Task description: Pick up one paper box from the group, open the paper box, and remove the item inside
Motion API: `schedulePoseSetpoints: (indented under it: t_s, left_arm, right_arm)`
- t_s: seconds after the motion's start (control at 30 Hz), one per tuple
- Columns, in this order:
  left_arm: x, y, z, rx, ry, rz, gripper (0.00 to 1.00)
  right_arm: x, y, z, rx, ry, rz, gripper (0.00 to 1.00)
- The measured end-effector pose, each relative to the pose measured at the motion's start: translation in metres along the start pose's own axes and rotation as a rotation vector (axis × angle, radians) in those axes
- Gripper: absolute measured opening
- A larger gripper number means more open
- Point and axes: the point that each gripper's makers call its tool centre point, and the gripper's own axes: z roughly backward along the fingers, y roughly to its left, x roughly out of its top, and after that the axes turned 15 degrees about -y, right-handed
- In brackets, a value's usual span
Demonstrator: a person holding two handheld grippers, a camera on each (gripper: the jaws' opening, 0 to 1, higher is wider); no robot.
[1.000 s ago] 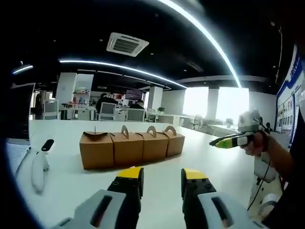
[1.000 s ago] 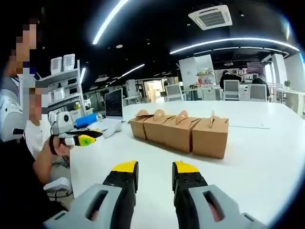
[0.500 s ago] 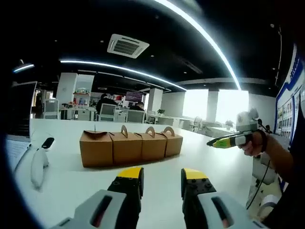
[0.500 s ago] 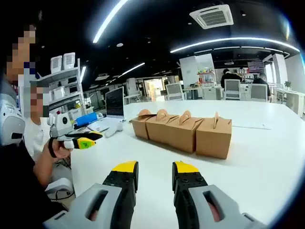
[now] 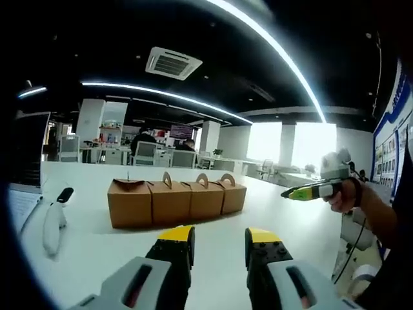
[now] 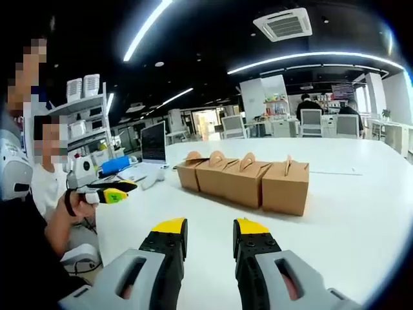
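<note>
across the left gripper view: hovering with left gripper (image 5: 218, 240) spread and empty, well short of four paper boxes (image 5: 175, 200) rowed on white table (image 5: 290, 219); advising approach at end box (image 5: 130, 203). noting remote (image 5: 64, 195) beside.

across the right gripper view: hanging back with right gripper (image 6: 210, 234) spread, empty; laptop (image 6: 153, 142) standing beyond boxes, nothing obstructing.

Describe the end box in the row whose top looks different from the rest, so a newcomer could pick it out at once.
On the white table stands a row of four brown paper boxes. Take the end box nearest the laptop. Its three neighbours carry rounded arch handles; this one's top shows only a thin upright tab.
</note>
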Motion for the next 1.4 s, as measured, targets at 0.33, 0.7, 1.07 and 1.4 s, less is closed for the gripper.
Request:
schedulePoseSetpoints:
  t_s: [0.33,0.7,1.07,1.4]
  left_arm:
    - [-0.002,0.002,0.003,0.012,0.001,0.008,0.33]
    - [0.008,0.007,0.000,0.013,-0.009,-0.017,0.33]
    - [0.014,-0.001,-0.003,-0.009,-0.006,-0.044,0.33]
    - [0.006,0.004,0.000,0.014,0.007,-0.048,0.32]
  right_arm:
    - [-0.004,-0.006,0.004,-0.018,0.007,-0.009,0.29]
    - [0.008,0.002,0.001,0.019,-0.036,0.010,0.29]
    - [0.015,0.006,0.008,0.046,-0.074,0.033,0.29]
    - [0.015,0.029,0.023,0.135,-0.071,0.147,0.29]
